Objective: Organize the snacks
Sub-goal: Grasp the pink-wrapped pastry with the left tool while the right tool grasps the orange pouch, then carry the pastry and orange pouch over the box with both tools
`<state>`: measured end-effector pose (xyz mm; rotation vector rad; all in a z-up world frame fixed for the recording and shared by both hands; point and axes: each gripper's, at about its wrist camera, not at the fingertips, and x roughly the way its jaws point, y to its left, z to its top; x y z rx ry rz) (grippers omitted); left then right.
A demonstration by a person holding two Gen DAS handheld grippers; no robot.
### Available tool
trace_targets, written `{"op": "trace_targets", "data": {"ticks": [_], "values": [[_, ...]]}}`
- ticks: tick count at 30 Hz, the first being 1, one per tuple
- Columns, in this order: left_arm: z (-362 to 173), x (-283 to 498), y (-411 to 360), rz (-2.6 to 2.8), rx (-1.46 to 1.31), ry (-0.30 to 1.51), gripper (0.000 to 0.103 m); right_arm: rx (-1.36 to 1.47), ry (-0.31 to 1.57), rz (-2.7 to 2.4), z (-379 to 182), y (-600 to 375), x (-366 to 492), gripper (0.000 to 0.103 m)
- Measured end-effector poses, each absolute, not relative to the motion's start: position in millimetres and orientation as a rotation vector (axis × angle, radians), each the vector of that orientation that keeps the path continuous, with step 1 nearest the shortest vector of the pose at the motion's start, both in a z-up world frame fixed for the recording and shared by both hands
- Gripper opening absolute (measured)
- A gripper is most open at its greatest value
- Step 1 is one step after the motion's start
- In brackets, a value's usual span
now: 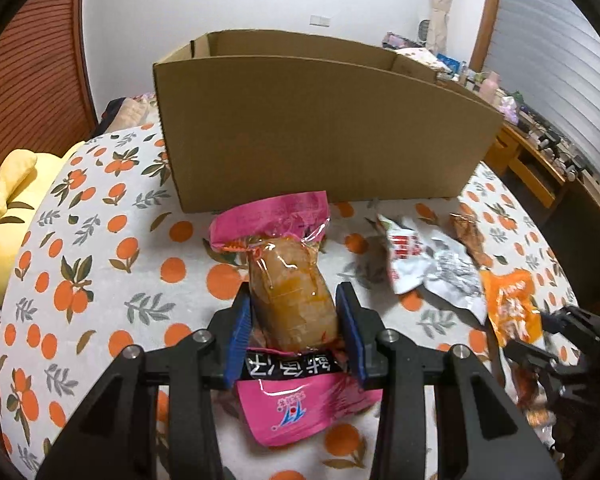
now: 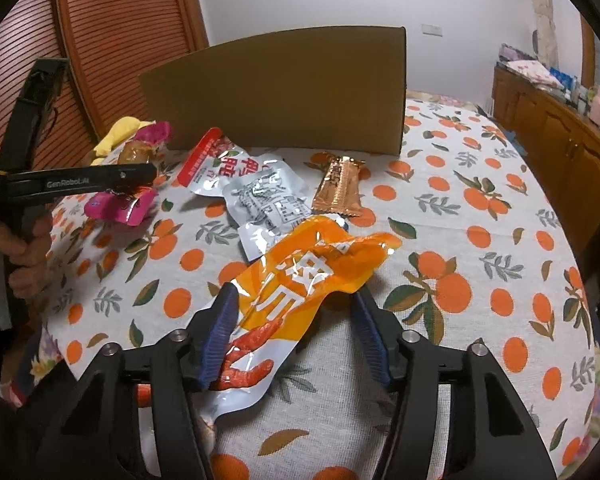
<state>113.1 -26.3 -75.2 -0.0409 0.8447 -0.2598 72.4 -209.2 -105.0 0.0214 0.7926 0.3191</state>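
Observation:
My left gripper (image 1: 296, 320) is shut on a pink snack packet (image 1: 292, 292) with a brown piece inside, both blue pads pressing its sides, held just above the orange-print cloth (image 1: 100, 264). A brown cardboard box (image 1: 320, 132) stands open-topped right behind it. In the right wrist view the same gripper (image 2: 120, 178) shows side-on at the left with the pink packet (image 2: 120, 206). My right gripper (image 2: 296, 328) is open around an orange snack packet (image 2: 300, 276): the left pad touches it, the right pad stands apart.
Between the grippers and the box (image 2: 284, 92) lie a red-and-white packet (image 2: 216, 164), a silver packet (image 2: 268, 200) and a copper-coloured bar (image 2: 340, 188). A yellow plush (image 1: 12, 208) sits at the left edge. A wooden sideboard (image 2: 548, 120) runs along the right.

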Motion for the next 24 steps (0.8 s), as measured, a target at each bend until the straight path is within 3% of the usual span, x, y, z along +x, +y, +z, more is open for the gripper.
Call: {"op": "trace_targets", "data": {"ticks": [1,6,13,24], "values": [[-75,112,-28,-0.267,-0.042,0.843,0.040,0.024,0.793,0.341,-104,-208,71,0.038],[-78,108,-38,-0.273,-0.002,0.841,0.040,0.000,0.795,0.359,-102,-203,69,0.025],[-72,102,-44,-0.297,0.005,0.826,0.040,-0.001,0.772,0.366,-91,-205,64,0.018],[-62,96,-53,-0.321,0.013,0.806,0.040,0.011,0.724,0.348,-73,-218,62,0.017]]}}
